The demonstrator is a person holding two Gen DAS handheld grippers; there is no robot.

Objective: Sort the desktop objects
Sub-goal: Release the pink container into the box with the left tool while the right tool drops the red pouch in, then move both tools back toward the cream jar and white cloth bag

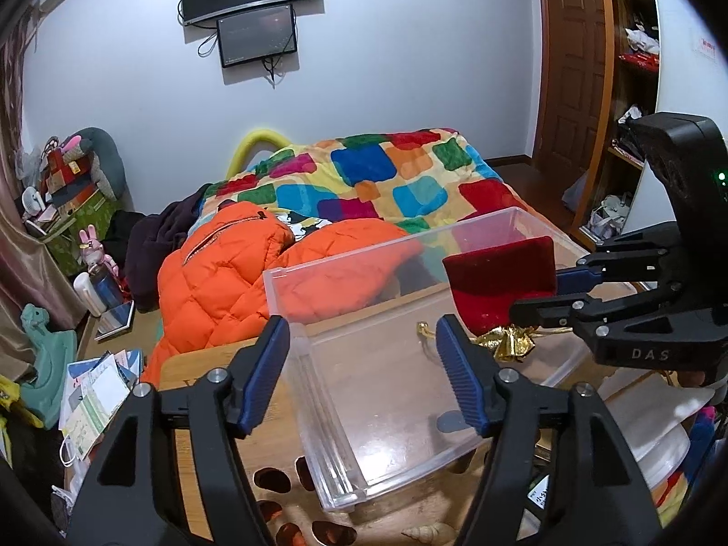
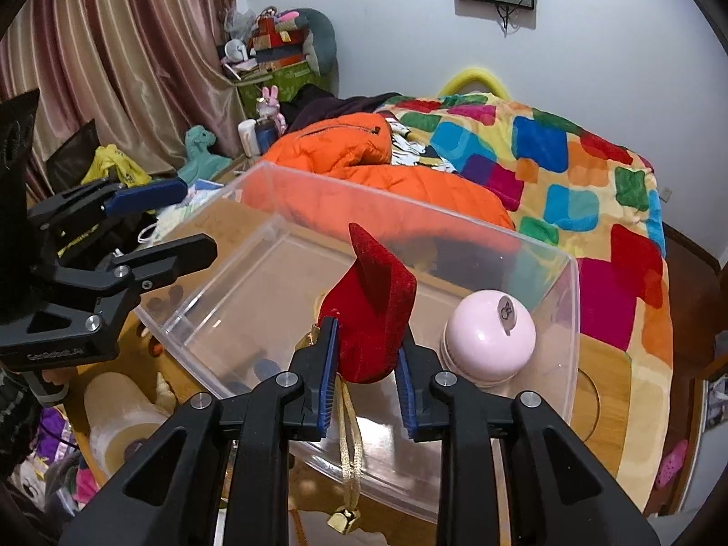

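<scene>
At the left, our left gripper [image 1: 361,373] stands with its blue pads wide apart and nothing between them, poised over the near left corner of the clear plastic bin [image 1: 318,318]. The bin sits on the wooden desk [image 1: 200,364], its floor bare in the left wrist view, apart from a gold cord end lying near its middle.

Moving right, our right gripper [image 2: 366,380] holds the red velvet pouch [image 2: 368,318] by its lower end, one pad pressed against its left side; the right pad sits close beside the pouch, and we cannot tell whether it touches. The pouch hangs above the bin's interior with its pointed flap turned upward. A gold drawstring [image 2: 352,437] trails down from it between the gripper fingers, ending in a small gold bell [image 2: 343,521] below the bin's near edge. From the left wrist view the pouch [image 1: 500,286] shows over the bin's right half, with crumpled gold ribbon [image 1: 514,341] beneath it.

Farther right, a pale pink round-topped container [image 2: 489,336] stands behind the bin's right wall. Beyond the desk lies a bed with an orange quilted jacket [image 1: 214,282] and a multicoloured patchwork blanket [image 1: 386,173].
</scene>
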